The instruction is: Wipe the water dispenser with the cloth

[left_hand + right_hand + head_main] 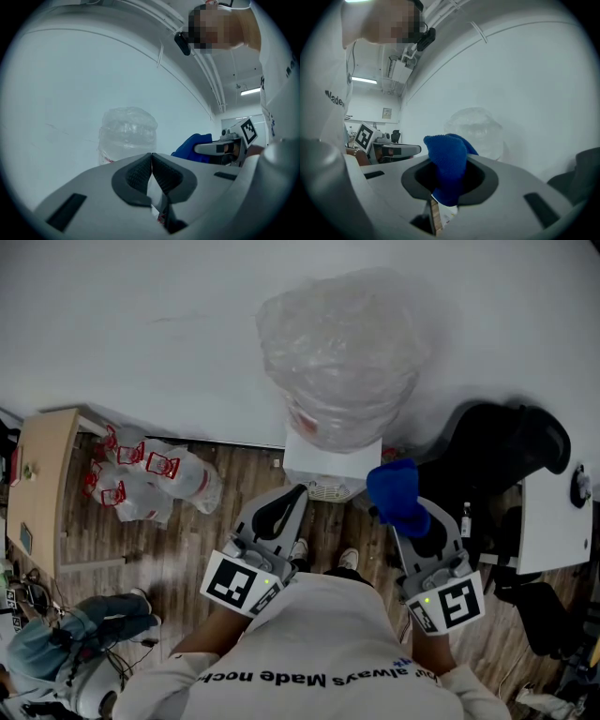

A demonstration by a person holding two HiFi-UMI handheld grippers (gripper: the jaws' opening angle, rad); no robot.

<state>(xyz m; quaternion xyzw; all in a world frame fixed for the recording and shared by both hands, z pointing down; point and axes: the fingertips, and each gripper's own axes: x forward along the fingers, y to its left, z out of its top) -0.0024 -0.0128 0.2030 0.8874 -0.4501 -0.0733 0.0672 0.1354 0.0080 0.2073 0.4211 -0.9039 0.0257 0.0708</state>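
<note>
Water dispenser (pixel 323 463): white cabinet standing against the white wall (pixel 141 324), at 12 o'clock from the person.
Bottle (pixel 342 352): seated on top of the dispenser, wrapped in crinkled clear plastic.
Cloth (pixel 397 495): blue and bunched. In the head view it is at 4 o'clock of the cabinet and near it; I cannot tell whether they touch.
Right gripper (pixel 449 174): jaws narrow and clamped on the cloth, a wad of which sticks up past the tips.
Left gripper (pixel 151 158): jaws pressed together with nothing between them. In the head view it is at 7 o'clock of the cabinet.
Surroundings: black chair (pixel 497 451) at 3 o'clock; red-printed plastic bags (pixel 150 474) at 9 o'clock on the wooden floor (pixel 216 540).
</note>
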